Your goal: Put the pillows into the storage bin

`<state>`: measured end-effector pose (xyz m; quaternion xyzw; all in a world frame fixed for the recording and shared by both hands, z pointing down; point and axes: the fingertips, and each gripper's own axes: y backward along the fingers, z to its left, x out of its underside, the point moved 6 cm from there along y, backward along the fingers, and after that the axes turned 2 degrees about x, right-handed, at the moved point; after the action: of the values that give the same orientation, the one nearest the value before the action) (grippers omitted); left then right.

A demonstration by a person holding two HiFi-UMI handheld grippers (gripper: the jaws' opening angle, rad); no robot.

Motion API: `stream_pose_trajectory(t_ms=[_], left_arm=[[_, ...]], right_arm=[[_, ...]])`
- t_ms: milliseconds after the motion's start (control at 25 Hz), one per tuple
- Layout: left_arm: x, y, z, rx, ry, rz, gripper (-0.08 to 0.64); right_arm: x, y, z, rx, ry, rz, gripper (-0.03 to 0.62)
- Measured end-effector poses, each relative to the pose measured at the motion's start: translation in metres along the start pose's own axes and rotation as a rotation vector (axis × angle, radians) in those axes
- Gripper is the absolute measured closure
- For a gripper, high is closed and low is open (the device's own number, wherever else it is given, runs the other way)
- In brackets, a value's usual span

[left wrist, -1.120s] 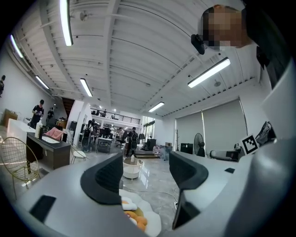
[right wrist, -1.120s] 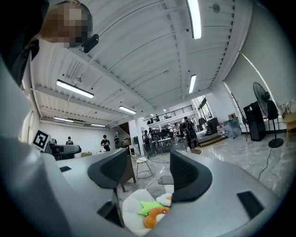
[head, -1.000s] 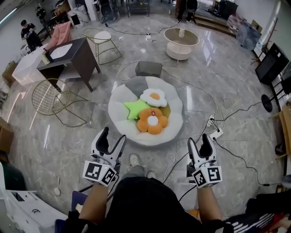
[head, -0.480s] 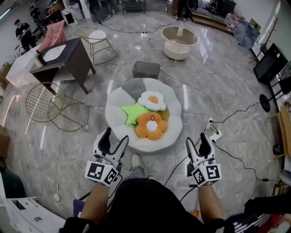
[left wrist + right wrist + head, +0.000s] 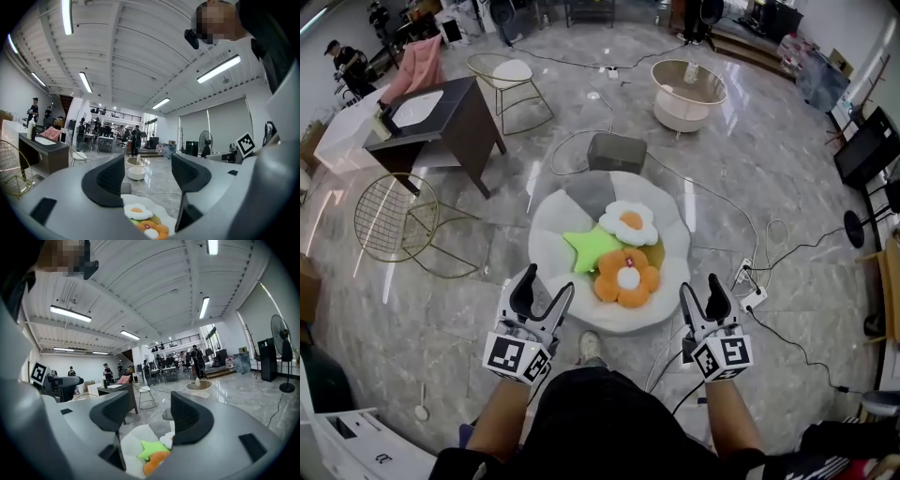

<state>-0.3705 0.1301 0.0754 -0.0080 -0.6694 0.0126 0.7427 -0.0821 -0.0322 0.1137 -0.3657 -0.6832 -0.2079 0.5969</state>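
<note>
Three pillows lie on a round white and grey floor cushion [image 5: 551, 211]: a fried-egg pillow [image 5: 630, 223], a green star [image 5: 592, 247] and an orange flower [image 5: 626, 278]. A grey box-shaped bin [image 5: 617, 153] stands just beyond the cushion. My left gripper [image 5: 542, 289] hovers over the cushion's near left rim, open and empty. My right gripper [image 5: 704, 292] is beside the near right rim, also open and empty. The left gripper view shows that gripper [image 5: 147, 176] above the egg pillow [image 5: 137, 212]. The right gripper [image 5: 149, 416] looks over the star [image 5: 152, 448].
A dark table [image 5: 441, 117] and a gold wire chair [image 5: 394, 211] stand to the left. A round white coffee table [image 5: 688, 94] is at the back. Cables and a power strip [image 5: 748, 281] lie on the floor to the right. My shoe [image 5: 591, 345] touches the cushion's near edge.
The cushion with the pillows has come nearer and shifted slightly right in view. Both grippers stay open and empty at about the same height.
</note>
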Motion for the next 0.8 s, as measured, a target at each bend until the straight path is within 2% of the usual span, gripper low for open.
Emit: stream_pose_trajectory(t_ms=[200,360,560,800], left_arm=[[0.006,-0.019,0.034,0.011,0.007,0.027,0.232],[0.015,-0.036,0.050,0.041,0.006,0.042,0.232],[0.037,-0.055,0.064,0.095,0.019,0.069,0.232],[0.061,-0.076,0.071,0.114,0.036,0.118,0.232]], right_arm=[[-0.003,-0.037,0.015,-0.003,0.080,-0.014,0.304],[0.003,-0.062,0.022,0.005,0.089,0.014,0.302],[0.026,-0.087,0.024,0.024,0.126,0.064,0.304],[0.053,-0.098,0.019,-0.001,0.162,0.134,0.304]])
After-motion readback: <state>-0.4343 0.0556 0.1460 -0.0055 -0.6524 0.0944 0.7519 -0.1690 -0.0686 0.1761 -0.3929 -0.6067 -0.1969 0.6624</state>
